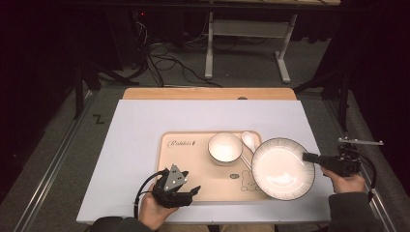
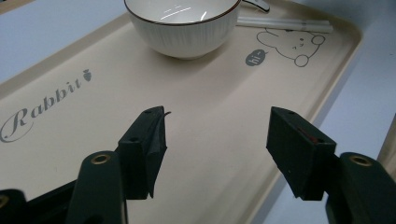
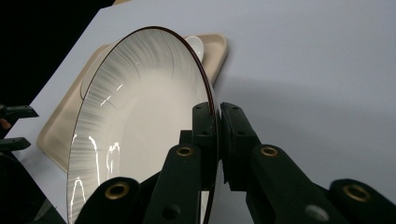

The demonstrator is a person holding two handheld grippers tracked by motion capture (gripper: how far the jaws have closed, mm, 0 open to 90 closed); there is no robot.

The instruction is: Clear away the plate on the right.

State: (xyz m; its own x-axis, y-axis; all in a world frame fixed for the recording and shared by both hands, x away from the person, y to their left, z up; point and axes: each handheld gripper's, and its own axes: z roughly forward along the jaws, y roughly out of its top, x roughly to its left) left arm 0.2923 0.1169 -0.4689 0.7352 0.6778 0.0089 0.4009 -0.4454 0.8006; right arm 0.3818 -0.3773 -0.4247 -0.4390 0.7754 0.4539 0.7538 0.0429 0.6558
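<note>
Pinching the plate point(image 3: 140, 135) rim, right gripper point(image 3: 218, 116) works over a white table point(image 1: 135, 125). Left gripper point(image 2: 217, 144), spread, hovers above the beige tray point(image 2: 196, 116); dark cabled floor point(image 1: 169, 67) behind.

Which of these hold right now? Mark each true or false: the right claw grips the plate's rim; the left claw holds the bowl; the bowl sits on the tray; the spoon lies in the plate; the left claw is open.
1. The right claw grips the plate by its rim: true.
2. The left claw holds the bowl: false, nothing is between its jaws.
3. The bowl sits on the tray: true.
4. The spoon lies in the plate: false, it lies on the tray beside the bowl.
5. The left claw is open: true.
</note>
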